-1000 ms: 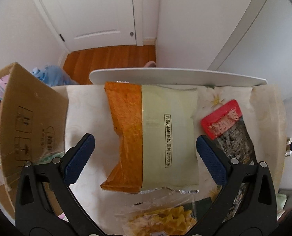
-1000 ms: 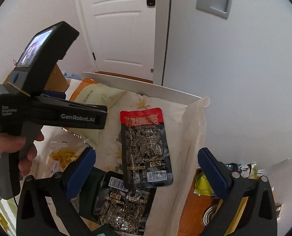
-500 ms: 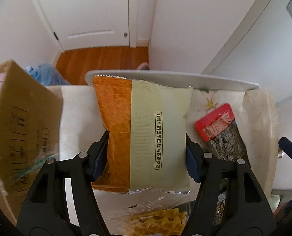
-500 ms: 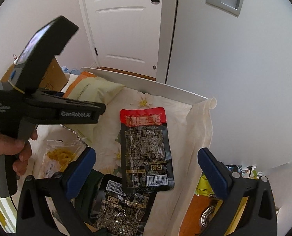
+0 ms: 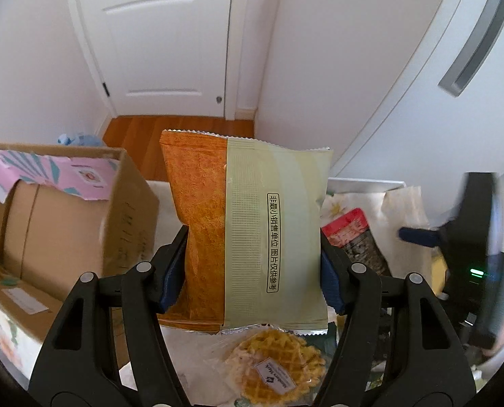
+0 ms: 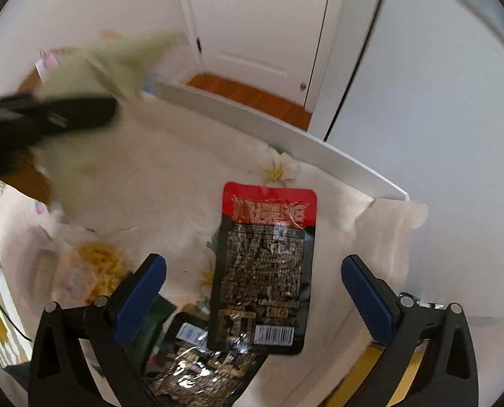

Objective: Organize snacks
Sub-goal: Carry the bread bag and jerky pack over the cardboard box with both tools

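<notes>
Left wrist view: snack bag is up, box is next

Near the camera, the left gripper (image 5: 252, 264) squeezes the orange and pale green foil snack bag (image 5: 248, 234), lifted off the white flowered tablecloth (image 5: 357, 200). Carry it level over the open brown cardboard box (image 5: 82, 210). Right gripper (image 6: 252, 291) gapes, holding nothing.

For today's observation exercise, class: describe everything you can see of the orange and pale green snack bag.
The snack bag is a flat, pillow-style foil packet, orange on its left part and pale green on the rest, with crimped silver seams top and bottom and a boxed line of black Chinese print running down the green panel. It stands nearly upright, raised above the table, clamped at its side edges between the left gripper's blue pads. A wrapped waffle lies below it; a cardboard box stands to its left.
</notes>
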`<action>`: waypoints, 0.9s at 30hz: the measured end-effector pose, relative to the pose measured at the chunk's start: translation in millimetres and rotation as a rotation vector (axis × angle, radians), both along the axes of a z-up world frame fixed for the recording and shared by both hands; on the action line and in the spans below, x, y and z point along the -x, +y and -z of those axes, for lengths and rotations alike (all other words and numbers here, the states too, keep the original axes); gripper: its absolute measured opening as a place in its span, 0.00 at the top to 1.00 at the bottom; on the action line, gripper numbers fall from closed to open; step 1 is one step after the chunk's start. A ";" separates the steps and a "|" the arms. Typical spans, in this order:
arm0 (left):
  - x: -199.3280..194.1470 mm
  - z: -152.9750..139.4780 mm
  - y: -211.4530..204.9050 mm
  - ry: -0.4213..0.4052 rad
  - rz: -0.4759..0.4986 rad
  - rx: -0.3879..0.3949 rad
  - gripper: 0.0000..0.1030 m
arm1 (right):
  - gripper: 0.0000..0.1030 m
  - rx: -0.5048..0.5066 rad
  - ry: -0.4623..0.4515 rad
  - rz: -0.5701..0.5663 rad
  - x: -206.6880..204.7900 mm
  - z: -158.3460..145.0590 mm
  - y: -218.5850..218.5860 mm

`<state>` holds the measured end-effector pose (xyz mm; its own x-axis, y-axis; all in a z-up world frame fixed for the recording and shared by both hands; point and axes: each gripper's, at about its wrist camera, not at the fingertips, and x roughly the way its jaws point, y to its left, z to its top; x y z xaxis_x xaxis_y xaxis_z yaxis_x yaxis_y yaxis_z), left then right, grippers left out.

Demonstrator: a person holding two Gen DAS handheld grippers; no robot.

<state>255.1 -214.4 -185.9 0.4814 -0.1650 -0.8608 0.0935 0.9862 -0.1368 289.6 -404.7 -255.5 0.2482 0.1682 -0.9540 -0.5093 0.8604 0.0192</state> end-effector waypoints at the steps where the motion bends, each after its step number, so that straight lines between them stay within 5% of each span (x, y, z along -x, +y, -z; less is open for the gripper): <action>1: 1.9 -4.8 2.2 -0.006 0.000 0.007 0.39 | 0.01 0.011 0.015 -0.002 -3.9 5.2 1.5; 16: 32.6 -45.4 22.4 -0.108 -0.020 0.024 0.39 | 0.21 0.088 0.132 0.015 -42.8 58.5 3.7; 21: 42.2 -52.8 27.3 -0.117 -0.040 0.030 0.39 | 0.47 0.058 0.137 0.002 -48.6 54.6 -6.5; 25: 50.1 -57.4 29.5 -0.125 -0.050 0.033 0.39 | 0.49 0.036 0.147 0.005 -48.9 59.4 -15.7; 27: 52.5 -59.0 30.4 -0.128 -0.053 0.032 0.39 | 0.60 0.024 0.145 0.009 -49.0 58.3 -17.0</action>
